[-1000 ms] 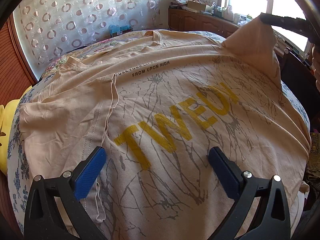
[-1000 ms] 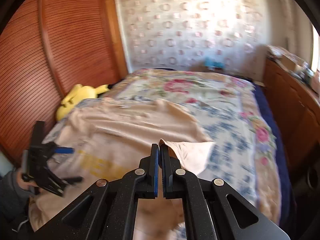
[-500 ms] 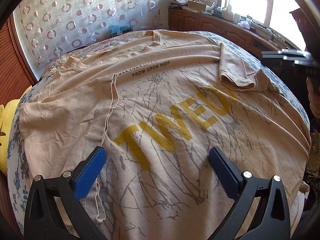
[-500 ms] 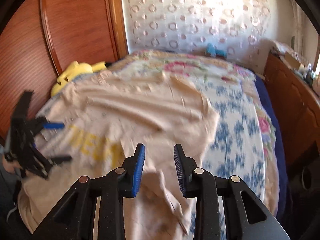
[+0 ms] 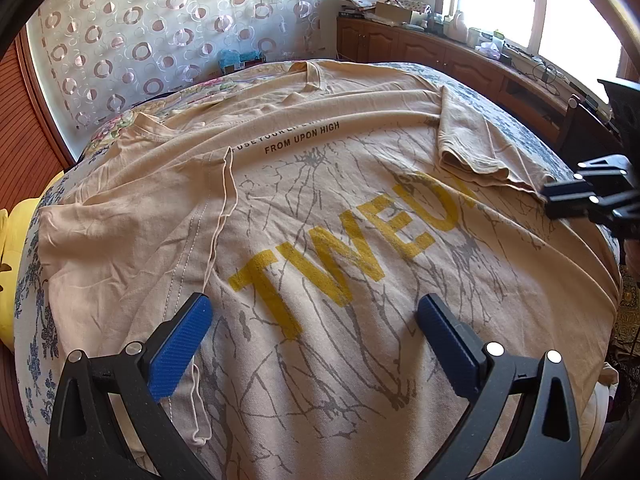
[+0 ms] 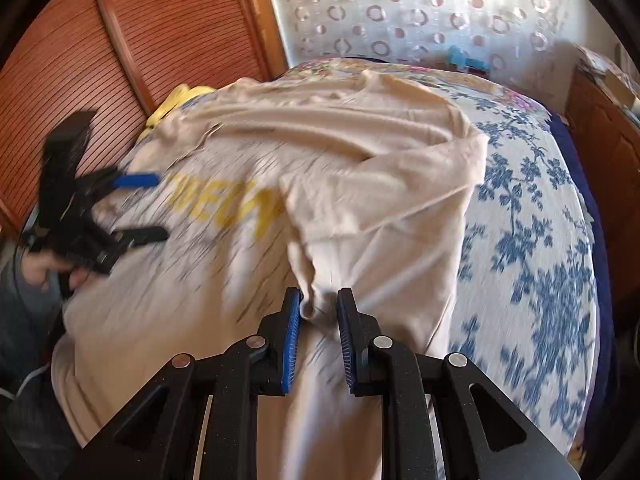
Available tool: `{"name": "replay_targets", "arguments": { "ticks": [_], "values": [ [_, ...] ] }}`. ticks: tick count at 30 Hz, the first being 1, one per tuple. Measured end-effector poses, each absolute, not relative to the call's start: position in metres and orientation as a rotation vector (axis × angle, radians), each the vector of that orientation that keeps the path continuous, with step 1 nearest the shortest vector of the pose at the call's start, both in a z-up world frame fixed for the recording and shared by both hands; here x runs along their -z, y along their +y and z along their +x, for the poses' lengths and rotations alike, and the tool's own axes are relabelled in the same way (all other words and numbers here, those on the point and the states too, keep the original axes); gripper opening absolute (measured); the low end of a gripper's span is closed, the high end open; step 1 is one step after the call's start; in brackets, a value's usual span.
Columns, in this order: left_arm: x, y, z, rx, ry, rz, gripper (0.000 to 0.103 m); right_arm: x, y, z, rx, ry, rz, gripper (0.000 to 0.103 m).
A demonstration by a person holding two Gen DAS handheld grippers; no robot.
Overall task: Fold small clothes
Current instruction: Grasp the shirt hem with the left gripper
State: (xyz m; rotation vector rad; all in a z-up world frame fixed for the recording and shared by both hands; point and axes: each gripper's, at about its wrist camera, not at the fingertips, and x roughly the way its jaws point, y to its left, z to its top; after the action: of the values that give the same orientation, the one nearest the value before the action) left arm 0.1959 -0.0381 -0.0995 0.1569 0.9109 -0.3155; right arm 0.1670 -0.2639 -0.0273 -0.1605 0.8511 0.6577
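Note:
A beige T-shirt [image 5: 328, 240] with yellow letters lies spread on the bed, both sleeves folded in over the body. My left gripper [image 5: 314, 320] is open and empty, hovering over the shirt's lower part. My right gripper [image 6: 318, 312] is open, its jaws standing either side of a fold at the shirt's side edge, below the folded right sleeve [image 6: 380, 200]. The same sleeve shows in the left wrist view [image 5: 472, 148], with the right gripper [image 5: 592, 196] beside it. The left gripper [image 6: 120, 208] shows blurred in the right wrist view.
The bed has a blue floral cover [image 6: 532, 240]. A yellow plush toy [image 6: 180, 100] lies by the wooden sliding door [image 6: 120, 40]. A wooden cabinet [image 5: 440, 56] with clutter runs under the window. A patterned curtain [image 5: 160, 20] hangs behind the bed.
My right gripper let go of the right sleeve, which now lies folded on the shirt. It opened and moved down to the shirt's side edge. My left gripper stayed still.

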Motion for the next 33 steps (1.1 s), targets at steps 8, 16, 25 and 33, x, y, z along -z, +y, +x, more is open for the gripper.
{"name": "replay_targets", "arguments": {
  "ticks": [8, 16, 25, 33],
  "values": [
    [0.094, -0.041, 0.195, 0.317, 0.902, 0.166, 0.103, 0.019, -0.287, 0.152, -0.520, 0.759, -0.154, 0.024],
    [0.048, -0.086, 0.193, 0.452, 0.798, 0.167, 0.098, 0.044, -0.298, 0.168, -0.335, 0.765, -0.067, 0.033],
    [0.048, -0.149, 0.219, 0.621, 0.838, 0.170, 0.055, 0.054, -0.291, 0.168, -0.275, 0.731, -0.101, 0.046],
    [0.059, -0.175, 0.246, 0.716, 0.915, 0.109, 0.038, 0.054, -0.294, 0.165, -0.271, 0.722, -0.098, 0.046]
  ]
}}
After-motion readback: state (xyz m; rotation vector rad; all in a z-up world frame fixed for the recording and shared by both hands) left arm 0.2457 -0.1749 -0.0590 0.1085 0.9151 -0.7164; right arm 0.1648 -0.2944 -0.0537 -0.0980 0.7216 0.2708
